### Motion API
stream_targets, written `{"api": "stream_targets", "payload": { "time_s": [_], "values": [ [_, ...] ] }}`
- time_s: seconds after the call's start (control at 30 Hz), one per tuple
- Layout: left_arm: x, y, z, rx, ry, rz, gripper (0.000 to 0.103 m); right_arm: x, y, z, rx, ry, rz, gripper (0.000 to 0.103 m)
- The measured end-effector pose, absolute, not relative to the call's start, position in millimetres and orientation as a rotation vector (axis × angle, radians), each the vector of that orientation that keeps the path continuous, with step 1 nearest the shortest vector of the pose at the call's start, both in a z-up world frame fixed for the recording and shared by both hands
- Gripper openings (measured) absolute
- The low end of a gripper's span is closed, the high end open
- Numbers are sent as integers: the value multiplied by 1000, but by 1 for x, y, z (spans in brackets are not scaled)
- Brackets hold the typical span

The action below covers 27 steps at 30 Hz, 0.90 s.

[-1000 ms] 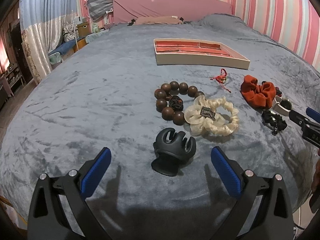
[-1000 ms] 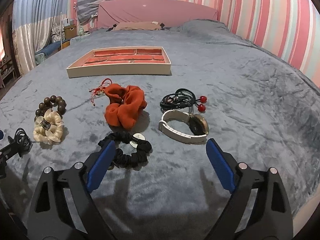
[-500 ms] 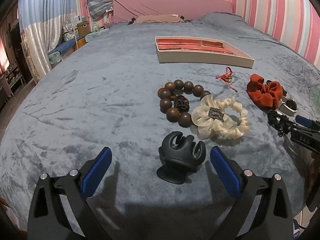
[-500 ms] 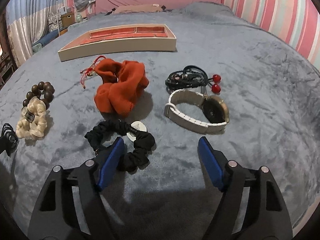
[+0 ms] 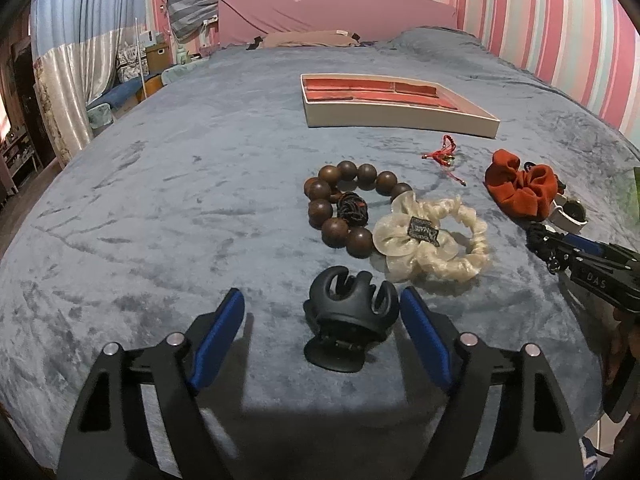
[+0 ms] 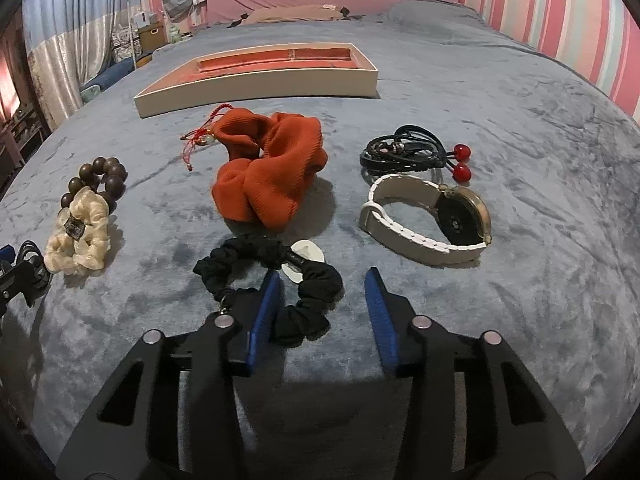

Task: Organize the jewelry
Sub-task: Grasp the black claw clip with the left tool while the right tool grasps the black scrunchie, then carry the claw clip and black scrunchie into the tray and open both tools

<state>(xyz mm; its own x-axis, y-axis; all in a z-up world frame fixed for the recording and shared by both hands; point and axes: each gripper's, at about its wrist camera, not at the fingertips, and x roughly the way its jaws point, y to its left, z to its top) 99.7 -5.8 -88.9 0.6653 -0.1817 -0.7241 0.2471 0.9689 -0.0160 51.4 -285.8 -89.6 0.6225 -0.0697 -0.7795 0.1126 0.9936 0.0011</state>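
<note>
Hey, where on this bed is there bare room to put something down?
Bare blanket runs wide left of the bead bracelet and hair claw, and right of the watch. A thin strip lies between the tray and orange scrunchie. Crowded: the row from beads to watch.

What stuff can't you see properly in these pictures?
- Wooden bead bracelet: right wrist view, the cream scrunchie covers part of it.
- Watch: left wrist view, mostly behind the orange scrunchie.
- Tray compartments: right wrist view, near wall hides the floor.
- Scrunchie label: too small to read.
</note>
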Motion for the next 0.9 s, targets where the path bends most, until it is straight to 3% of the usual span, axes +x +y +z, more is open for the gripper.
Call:
{"api": "stream_targets", "payload": {
  "time_s": [0.07,0.23,0.3,0.43,0.9],
  "values": [
    [99,-8,-90,88,817,-262,72,51,-284,-90,59,893,-82,30],
    [98,-16,-90,99,827,-308,54,51,-280,-89,53,883,-67,21],
    [97,-17,-90,102,827,-319,51,51,-282,-89,61,879,-63,18],
    [98,-16,-90,87,831,-324,51,48,-285,-86,79,864,-54,13],
    [100,-10,-63,55,776,-313,50,37,-305,-50,112,771,-64,13]
  ]
}}
